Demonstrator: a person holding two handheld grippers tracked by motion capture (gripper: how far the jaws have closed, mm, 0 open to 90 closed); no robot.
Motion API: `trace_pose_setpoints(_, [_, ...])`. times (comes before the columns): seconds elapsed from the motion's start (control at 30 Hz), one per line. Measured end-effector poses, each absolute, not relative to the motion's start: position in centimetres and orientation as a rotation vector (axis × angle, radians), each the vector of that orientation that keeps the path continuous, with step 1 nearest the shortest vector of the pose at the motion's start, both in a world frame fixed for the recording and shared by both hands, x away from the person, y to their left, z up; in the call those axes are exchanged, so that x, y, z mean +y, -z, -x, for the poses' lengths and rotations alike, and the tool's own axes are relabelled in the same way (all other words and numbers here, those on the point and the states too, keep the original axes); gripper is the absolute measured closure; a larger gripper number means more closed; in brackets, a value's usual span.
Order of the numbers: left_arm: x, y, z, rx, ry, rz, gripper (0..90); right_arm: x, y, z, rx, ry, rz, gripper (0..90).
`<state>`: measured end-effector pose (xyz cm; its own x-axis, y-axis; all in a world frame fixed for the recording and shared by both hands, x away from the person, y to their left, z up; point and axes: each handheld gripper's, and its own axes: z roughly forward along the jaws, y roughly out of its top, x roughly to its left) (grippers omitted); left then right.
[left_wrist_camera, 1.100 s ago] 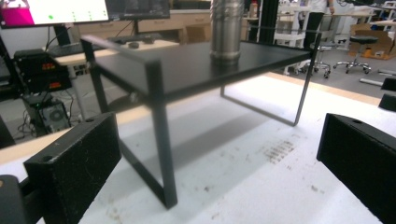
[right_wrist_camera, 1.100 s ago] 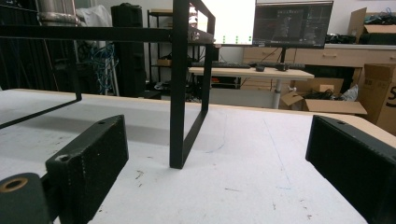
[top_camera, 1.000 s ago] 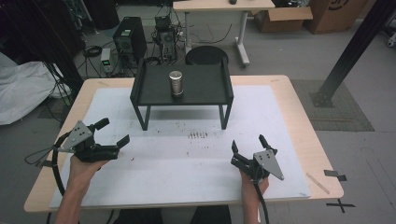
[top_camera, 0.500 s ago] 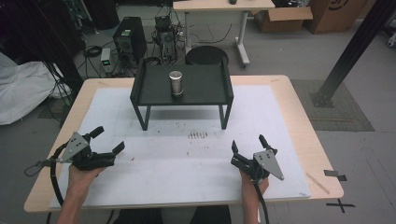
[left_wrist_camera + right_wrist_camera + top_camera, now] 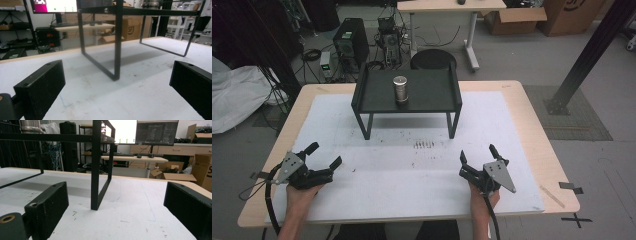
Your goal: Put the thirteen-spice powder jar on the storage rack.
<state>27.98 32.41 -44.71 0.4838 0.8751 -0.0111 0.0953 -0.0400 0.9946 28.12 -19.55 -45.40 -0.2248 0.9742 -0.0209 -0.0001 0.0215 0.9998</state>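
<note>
Resting on one table (image 5: 522,107), two hand-held grippers, left (image 5: 323,154) and right (image 5: 477,155), both released, one canister (image 5: 400,88), one stand (image 5: 432,95)

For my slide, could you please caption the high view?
Both open tools, left and right, rest before a black stand bearing a metal can.

It was a lab or workshop: a computer tower (image 5: 351,41) stood among floor cables (image 5: 312,52), with monitors (image 5: 156,132), cardboard boxes (image 5: 515,20) and desks (image 5: 451,6).
</note>
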Motion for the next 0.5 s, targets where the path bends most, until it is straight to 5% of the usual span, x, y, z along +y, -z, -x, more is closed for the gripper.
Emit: trace_pose_setpoints(0.5, [32.73, 45.26, -27.41, 0.871, -0.82, -1.435, 0.8, -19.54, 45.4, -28.11, 1.386, -1.355, -1.08, 5.6])
